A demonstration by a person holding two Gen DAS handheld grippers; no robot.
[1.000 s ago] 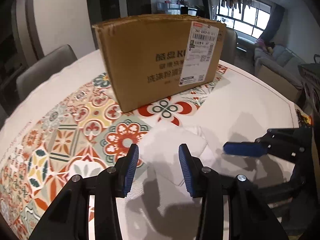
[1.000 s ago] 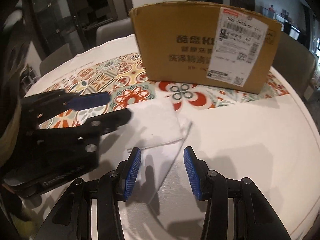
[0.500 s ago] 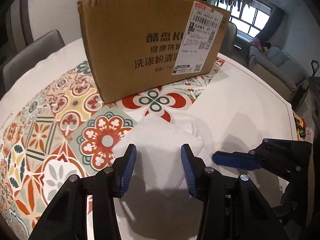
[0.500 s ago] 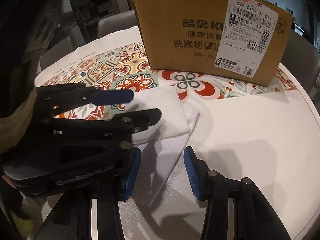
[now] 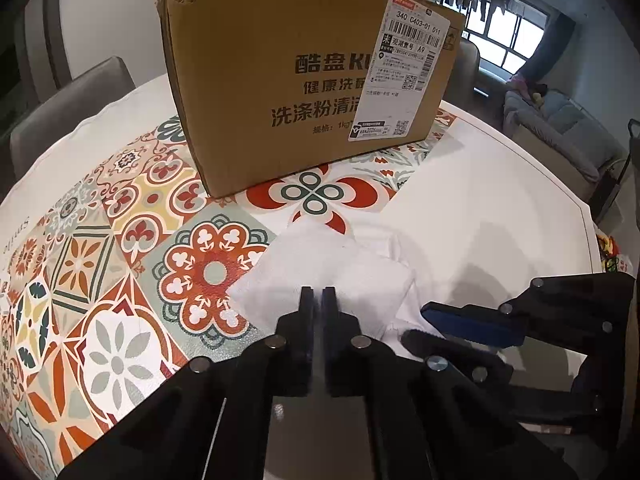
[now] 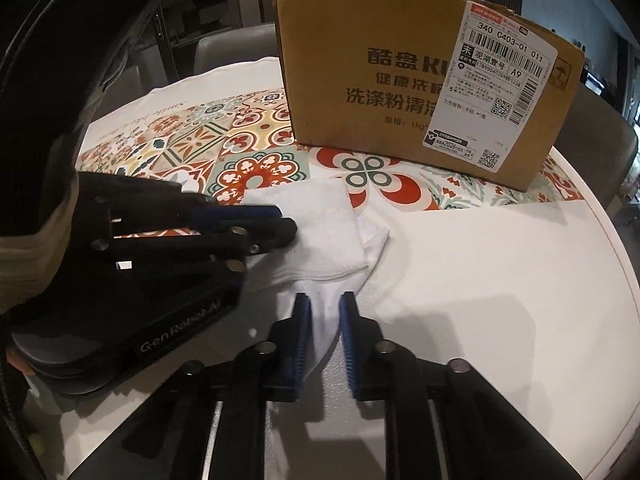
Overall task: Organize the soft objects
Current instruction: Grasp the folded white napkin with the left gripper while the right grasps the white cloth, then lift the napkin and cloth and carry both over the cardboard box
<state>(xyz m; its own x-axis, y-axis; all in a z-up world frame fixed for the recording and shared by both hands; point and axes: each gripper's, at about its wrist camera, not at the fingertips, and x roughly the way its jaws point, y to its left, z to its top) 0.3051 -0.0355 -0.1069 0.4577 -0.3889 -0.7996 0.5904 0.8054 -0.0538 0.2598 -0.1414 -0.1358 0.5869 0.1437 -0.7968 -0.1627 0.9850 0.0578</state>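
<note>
A folded white cloth [image 5: 340, 272] lies on the table in front of a cardboard box [image 5: 304, 80]. My left gripper [image 5: 319, 300] is shut on the cloth's near edge. In the right wrist view the cloth [image 6: 320, 224] has a thinner lower layer reaching toward me. My right gripper [image 6: 324, 308] is partly closed around that lower layer, with a gap still between the blue pads. The left gripper [image 6: 280, 222] shows there pinching the cloth's left side. The right gripper [image 5: 440, 324] shows at the right of the left wrist view.
The box [image 6: 420, 92] stands upright on a patterned tile mat [image 5: 120, 248] over the round white table [image 5: 500, 200]. Grey chairs [image 5: 68, 112] stand behind the table. A sofa [image 5: 560, 128] is at the far right.
Both grippers moved forward onto the cloth. The left jaws went from open to shut on the cloth's edge. The right jaws narrowed around the lower layer.
</note>
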